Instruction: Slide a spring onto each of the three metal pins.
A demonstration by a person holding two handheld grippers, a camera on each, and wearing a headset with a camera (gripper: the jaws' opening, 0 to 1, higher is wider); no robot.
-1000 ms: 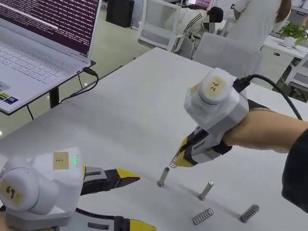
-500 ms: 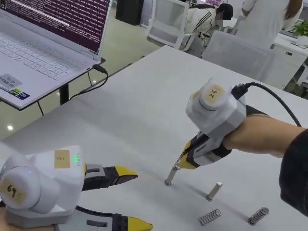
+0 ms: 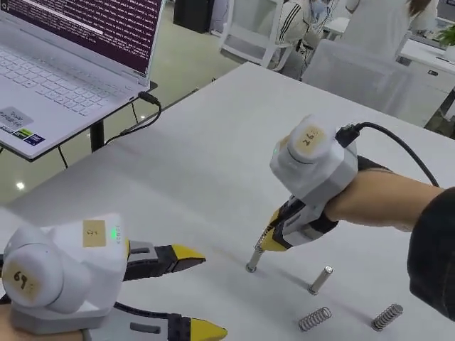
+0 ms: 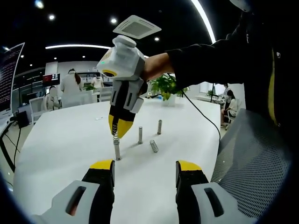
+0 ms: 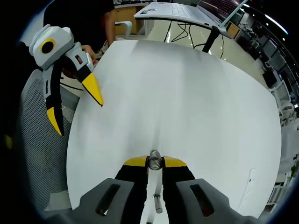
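My right gripper (image 3: 267, 244) points down, shut on a small steel spring (image 3: 260, 246) whose lower end meets the top of a metal pin (image 3: 252, 262) on the white table. The right gripper view shows the spring (image 5: 154, 162) pinched between the yellow tips, the pin (image 5: 158, 203) just below. A second pin (image 3: 320, 279) leans to its right. Two loose springs (image 3: 315, 319) (image 3: 387, 317) lie nearer me. My left gripper (image 3: 207, 295) hovers open at the lower left; its own view looks between its jaws (image 4: 145, 167) at the pin (image 4: 117, 150) and the right gripper (image 4: 118, 129).
An open laptop (image 3: 64, 57) stands on a side stand at the upper left, its cable (image 3: 142, 114) hanging by the table's edge. The white table (image 3: 206, 163) stretches bare behind the pins. Chairs and people are at desks beyond it.
The right gripper has come down and slightly left with the spring, from above and beside the pin to its top. The left gripper has held still; the head camera has shifted.
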